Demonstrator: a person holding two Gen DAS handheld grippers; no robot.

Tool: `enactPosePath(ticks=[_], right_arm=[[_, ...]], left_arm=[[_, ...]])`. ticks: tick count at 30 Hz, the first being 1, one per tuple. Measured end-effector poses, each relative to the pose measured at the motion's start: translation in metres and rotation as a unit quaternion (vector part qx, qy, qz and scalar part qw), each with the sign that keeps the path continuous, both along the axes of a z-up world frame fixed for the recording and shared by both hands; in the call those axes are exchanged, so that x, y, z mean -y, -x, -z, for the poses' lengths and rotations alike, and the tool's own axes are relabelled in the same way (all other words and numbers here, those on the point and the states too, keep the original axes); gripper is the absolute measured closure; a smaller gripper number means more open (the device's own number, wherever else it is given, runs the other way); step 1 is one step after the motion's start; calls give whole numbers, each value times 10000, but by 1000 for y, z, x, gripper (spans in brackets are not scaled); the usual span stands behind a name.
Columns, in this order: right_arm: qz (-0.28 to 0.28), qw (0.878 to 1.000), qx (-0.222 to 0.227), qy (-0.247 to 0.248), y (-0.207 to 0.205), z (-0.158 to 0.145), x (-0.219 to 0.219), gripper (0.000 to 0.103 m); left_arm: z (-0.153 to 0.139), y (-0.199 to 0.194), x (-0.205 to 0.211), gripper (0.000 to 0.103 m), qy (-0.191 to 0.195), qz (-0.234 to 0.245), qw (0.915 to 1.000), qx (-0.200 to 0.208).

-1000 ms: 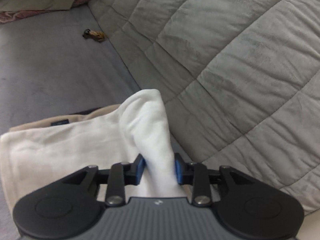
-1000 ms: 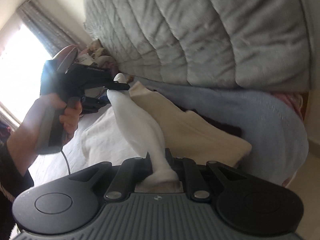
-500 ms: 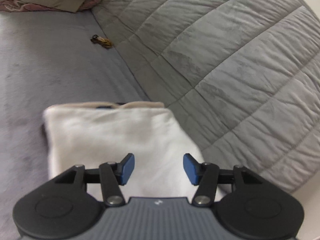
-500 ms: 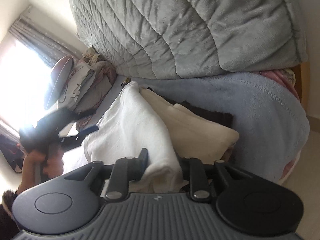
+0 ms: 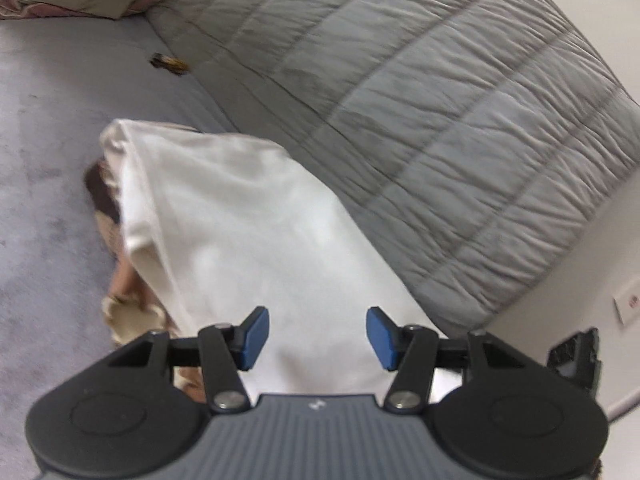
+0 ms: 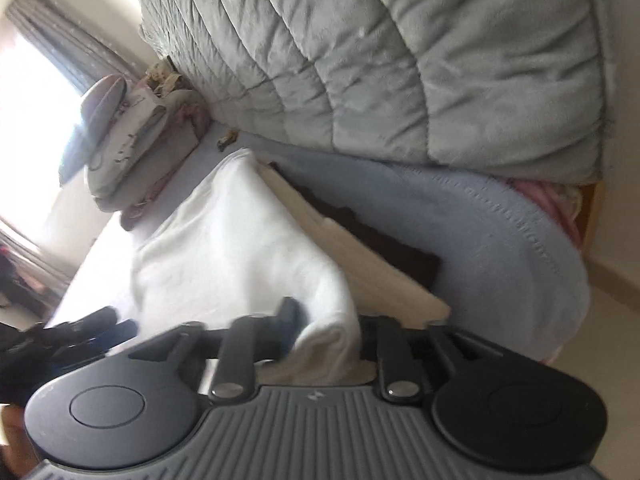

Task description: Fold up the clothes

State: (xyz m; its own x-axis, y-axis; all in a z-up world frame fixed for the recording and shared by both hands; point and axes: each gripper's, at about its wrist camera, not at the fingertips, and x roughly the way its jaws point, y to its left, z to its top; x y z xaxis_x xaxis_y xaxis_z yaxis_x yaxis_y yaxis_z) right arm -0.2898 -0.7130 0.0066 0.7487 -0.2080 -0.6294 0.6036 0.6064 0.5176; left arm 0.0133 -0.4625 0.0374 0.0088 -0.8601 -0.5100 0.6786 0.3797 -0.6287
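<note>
While the right hand-held gripper point(image 6: 326, 334) opens, white cloth point(image 6: 224, 256) (blurred) apparently lies between.

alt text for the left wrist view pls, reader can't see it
The left claw hangs open, blue pads apart and gripping nothing, above a folded white garment lying on a grey bed sheet. A quilted grey blanket rises along the right, and a small dark-and-yellow object lies farther back.

I see a white towel point(image 5: 256, 224) over cream folded cloth point(image 6: 384, 276) and a dark brown piece point(image 6: 376, 236). Grey quilted blanket point(image 5: 420, 92), stitched in squares. Pale lilac-blue bedsheet point(image 5: 52, 128). Left gripper point(image 5: 316, 334) black, blue pads point(image 5: 254, 336).
</note>
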Motion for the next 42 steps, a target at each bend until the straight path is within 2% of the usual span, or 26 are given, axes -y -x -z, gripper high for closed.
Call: enactPosePath(ticks=[4,9,14,15,18,19,21,25,31,38,42], right_arm=[[203,9966,-120,795,2,-24,-13,65],[-29,9912,266,1297,-5,-40,-29,65],[-204,9892,66,1451,-6,-5,-47,67],[-168,9900,-50,1401,-5,4,-46,70],[-10,9939,-285,1066,-3,27,-39,70],[49,9950,-238,966,-2,25,-37,70],[53,9939,-262,1067,-5,12,-38,71],[-91,9886,-270,1480,-27,-17,-39,70],[-420,9874,-287,1499,-91,-32,-24,70],[-614,9905,-205,1214,-163,-44,3,70],[-618,9915,-282,1109,-194,-48,22,63]], left_arm=[[8,14,2,48,259,482,9984,-131],[26,30,9,49,590,1017,9924,-374],[41,47,14,49,605,1296,9894,-231],[43,48,13,49,617,1312,9892,-216],[42,46,8,49,614,1393,9881,-232],[40,46,6,49,600,1421,9878,-200],[33,48,-2,49,528,1455,9879,62],[19,50,-21,49,330,1400,9878,602],[11,42,-52,48,-178,929,9895,1095],[13,15,-102,45,-352,384,9933,1033],[12,-4,-125,43,-435,68,9937,1032]])
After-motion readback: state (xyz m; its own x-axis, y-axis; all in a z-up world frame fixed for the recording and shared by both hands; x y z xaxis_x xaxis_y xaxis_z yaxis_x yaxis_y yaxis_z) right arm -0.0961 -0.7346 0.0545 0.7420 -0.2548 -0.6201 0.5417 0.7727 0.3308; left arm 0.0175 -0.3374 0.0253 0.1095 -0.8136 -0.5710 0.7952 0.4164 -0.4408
